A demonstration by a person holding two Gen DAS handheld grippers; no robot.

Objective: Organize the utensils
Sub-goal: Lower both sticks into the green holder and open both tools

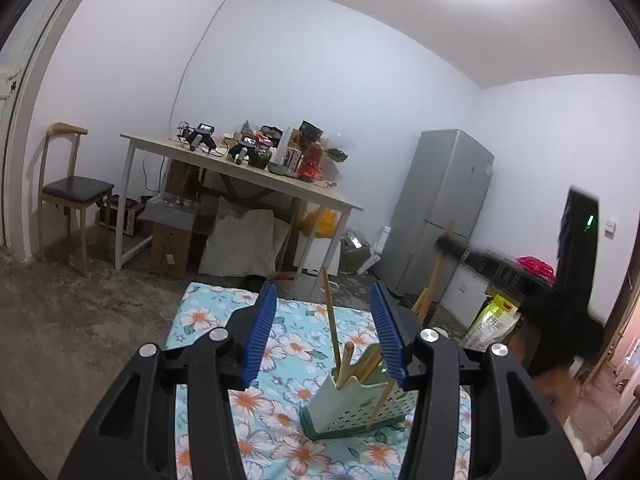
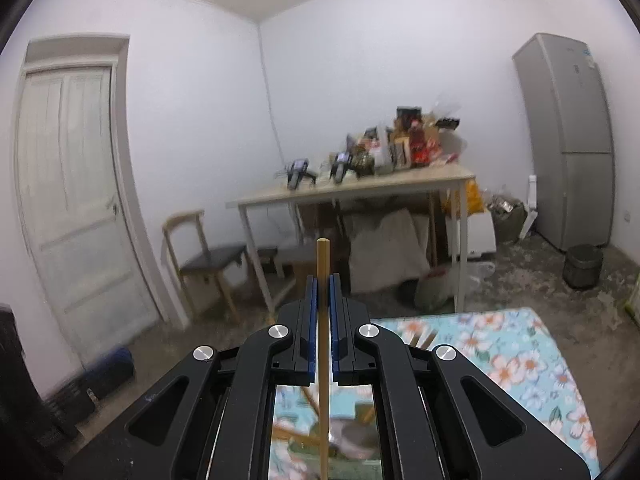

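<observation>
Right gripper is clamped on a single upright chopstick. Left gripper stands apart and empty, its blue pads either side of the green utensil holder on the floral cloth, chopsticks already leaning inside. Judging ahead, the thin stick could pivot in the pads and miss the slot, or nudge the light holder over.

Floral cloth holds a utensil caddy

The flowered cloth lies ahead of the tool; the green utensil holder stands on it.
</observation>
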